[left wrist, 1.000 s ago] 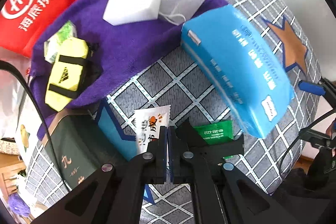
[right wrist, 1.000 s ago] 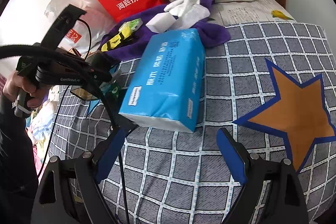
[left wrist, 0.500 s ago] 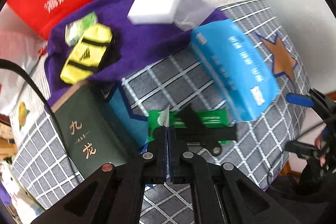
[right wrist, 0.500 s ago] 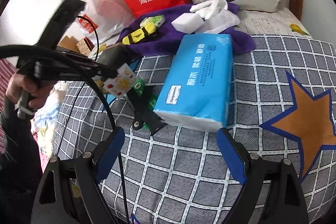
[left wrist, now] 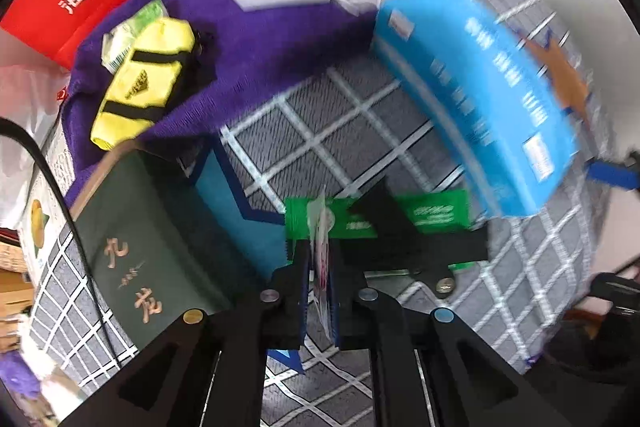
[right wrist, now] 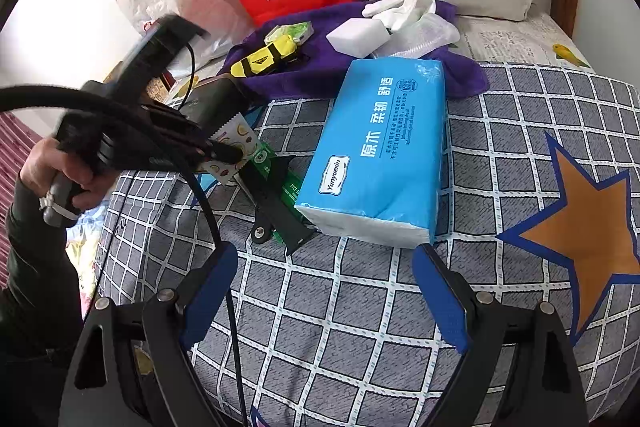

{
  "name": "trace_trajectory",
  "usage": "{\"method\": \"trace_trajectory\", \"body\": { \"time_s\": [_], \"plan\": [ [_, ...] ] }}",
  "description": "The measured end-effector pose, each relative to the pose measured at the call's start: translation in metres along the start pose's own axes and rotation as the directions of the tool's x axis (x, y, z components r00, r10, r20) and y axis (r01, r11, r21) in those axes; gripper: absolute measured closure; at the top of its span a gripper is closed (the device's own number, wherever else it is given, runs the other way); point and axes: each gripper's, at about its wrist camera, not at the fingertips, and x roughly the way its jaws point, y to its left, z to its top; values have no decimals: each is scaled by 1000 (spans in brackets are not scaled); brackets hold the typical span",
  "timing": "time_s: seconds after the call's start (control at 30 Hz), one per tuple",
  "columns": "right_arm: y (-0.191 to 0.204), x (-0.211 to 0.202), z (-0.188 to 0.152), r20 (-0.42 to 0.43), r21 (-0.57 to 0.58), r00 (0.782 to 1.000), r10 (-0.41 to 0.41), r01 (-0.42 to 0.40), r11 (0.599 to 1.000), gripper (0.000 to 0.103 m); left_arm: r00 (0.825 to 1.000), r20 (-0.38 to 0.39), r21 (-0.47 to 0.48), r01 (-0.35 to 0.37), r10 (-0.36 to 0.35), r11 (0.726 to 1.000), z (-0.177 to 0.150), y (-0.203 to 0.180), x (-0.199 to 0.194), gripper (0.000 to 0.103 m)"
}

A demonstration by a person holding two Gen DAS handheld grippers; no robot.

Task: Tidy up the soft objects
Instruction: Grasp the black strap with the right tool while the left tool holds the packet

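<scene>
Above the checked bedspread (right wrist: 360, 307): left gripper (left wrist: 320, 267) clamped on a thin printed sachet (right wrist: 236, 143), lifted over a green packet (left wrist: 436, 215). Right gripper (right wrist: 324, 291) spread wide, holding nothing, just short of a blue tissue pack (right wrist: 380, 147). Behind: purple towel (left wrist: 272, 39) bearing yellow pouch (left wrist: 144, 91).

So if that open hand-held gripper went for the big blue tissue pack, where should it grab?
Probably across the near white end of the blue tissue pack, approaching straight ahead: it lies flat, that end faces the right hand-held gripper, whose open fingers roughly span it.
</scene>
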Motion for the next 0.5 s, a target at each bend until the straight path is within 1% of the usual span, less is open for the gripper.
{"method": "trace_trajectory", "body": {
  "time_s": [0.07,0.1,0.17,0.3,0.4,0.5],
  "plan": [
    [0,1,0,-3,3,1000,-1,1,1000,15,999,-31,15,-41,41,999,0,-5,14,94],
    [0,2,1,-6,5,1000,-2,2,1000,15,999,-32,17,-42,43,999,0,-6,18,96],
    [2,2,2,-2,-2,1000,-3,3,1000,15,1000,-28,0,-13,13,1000,0,-6,24,98],
    [15,1,8,11,-44,1000,-5,5,999,15,998,53,-49,34,-31,998,-4,7,6,98],
    [31,4,13,19,-95,1000,8,-6,995,15,992,115,-79,61,-51,995,-14,19,-19,98],
    [52,15,17,-1,-160,1000,16,-16,987,16,981,178,-106,99,-79,989,-26,30,-44,98]
  ]
}}
